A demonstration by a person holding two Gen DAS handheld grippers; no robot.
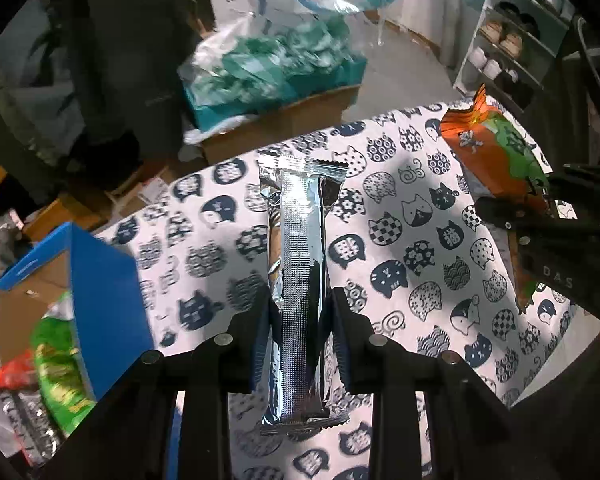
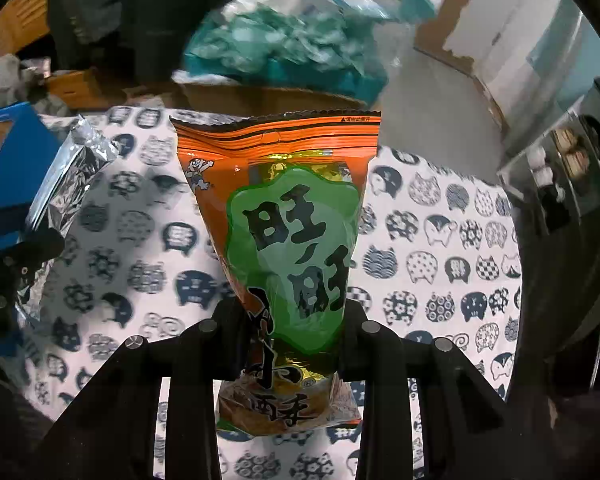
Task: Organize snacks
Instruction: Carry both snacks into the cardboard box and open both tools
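My left gripper (image 1: pixel 300 312) is shut on a long silver foil snack pack (image 1: pixel 300 248), held lengthwise above the cat-print tablecloth (image 1: pixel 400 240). My right gripper (image 2: pixel 292 320) is shut on an orange and green snack bag (image 2: pixel 288 216), squeezed at its lower half and lifted off the cloth. In the left wrist view the orange bag (image 1: pixel 496 152) and the right gripper (image 1: pixel 548 216) show at the right. The silver pack (image 2: pixel 68 176) appears at the left of the right wrist view.
A blue-sided cardboard box (image 1: pixel 100 288) with green and red snack packs stands at the table's left edge. Behind the table sits a cardboard box (image 1: pixel 276 112) piled with teal packets. A shelf (image 1: pixel 512 40) with shoes stands at the back right.
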